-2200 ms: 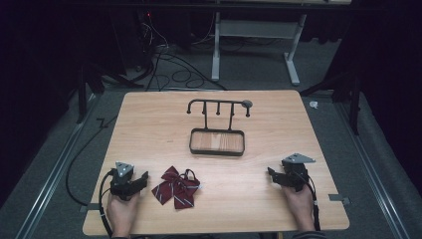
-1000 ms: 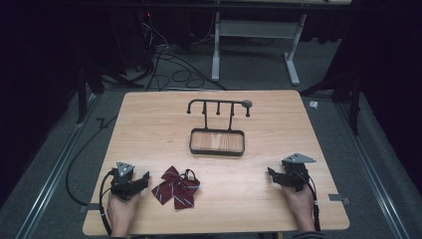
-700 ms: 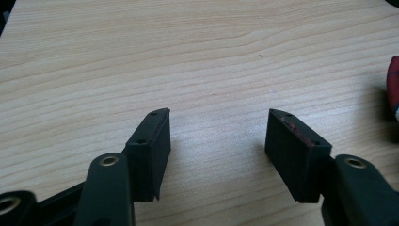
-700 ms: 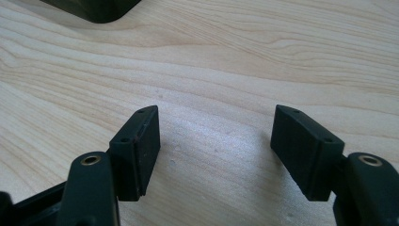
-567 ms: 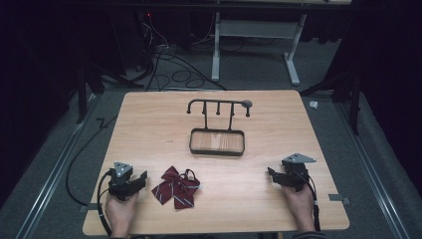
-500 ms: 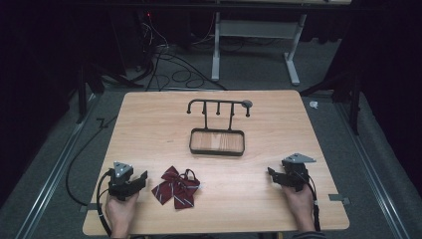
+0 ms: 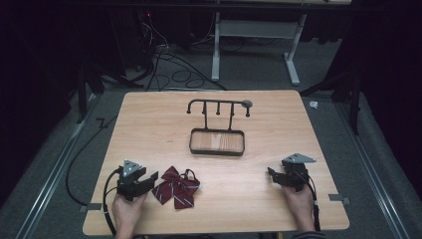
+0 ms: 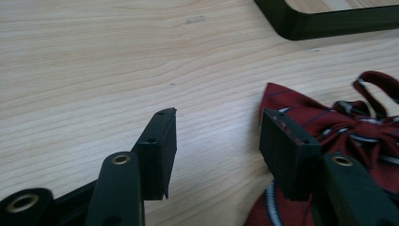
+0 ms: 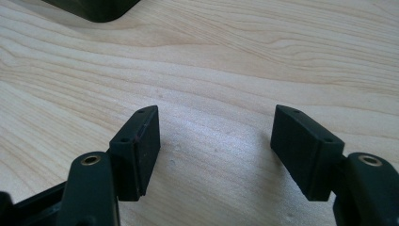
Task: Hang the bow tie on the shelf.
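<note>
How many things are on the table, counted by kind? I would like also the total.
Bow tie, dark red with stripes: 1
Black hook rack with tray base: 1
Hand-held tongs: 2, left and right
Total: 4

Left tongs (image 8: 214, 141) view: bow tie (image 8: 348, 127) cut off right, part behind right jaw; tray (image 8: 324, 19) cropped above.

Maroon striped bow tie (image 7: 175, 186), flat, near edge.
</note>
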Tool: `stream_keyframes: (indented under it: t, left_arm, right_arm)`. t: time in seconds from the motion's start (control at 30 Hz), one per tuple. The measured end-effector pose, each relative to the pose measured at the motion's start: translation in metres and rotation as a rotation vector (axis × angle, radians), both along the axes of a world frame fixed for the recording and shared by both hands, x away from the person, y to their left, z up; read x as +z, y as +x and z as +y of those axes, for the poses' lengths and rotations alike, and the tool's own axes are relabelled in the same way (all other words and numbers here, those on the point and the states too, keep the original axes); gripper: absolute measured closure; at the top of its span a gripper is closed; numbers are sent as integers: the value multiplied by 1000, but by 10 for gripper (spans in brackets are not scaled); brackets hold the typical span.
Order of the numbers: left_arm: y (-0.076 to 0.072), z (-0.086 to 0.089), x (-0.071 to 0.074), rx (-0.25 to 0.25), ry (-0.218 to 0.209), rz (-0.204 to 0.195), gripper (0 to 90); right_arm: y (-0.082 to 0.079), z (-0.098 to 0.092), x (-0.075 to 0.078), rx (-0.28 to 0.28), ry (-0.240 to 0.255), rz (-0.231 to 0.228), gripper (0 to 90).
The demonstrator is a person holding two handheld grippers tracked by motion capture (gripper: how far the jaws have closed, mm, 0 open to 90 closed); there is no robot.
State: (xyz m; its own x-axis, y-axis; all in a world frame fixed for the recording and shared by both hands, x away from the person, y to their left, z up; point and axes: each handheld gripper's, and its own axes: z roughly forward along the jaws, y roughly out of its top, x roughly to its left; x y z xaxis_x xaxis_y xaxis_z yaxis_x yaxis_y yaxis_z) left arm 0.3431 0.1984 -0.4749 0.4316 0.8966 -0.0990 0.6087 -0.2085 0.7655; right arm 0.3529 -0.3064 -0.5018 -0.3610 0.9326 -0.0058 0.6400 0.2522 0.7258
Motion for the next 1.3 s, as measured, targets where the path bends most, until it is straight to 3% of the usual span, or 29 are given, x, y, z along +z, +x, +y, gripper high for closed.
stream_keyframes:
  t: [0.77,1.3]
  left_arm:
    - [10,-49,13,-129,-22,3,493]
    - [16,-73,11,-191,-28,30,525]
  right_arm:
    - [0,0,0,0,1,0,346]
    - [0,0,0,0,5,1,345]
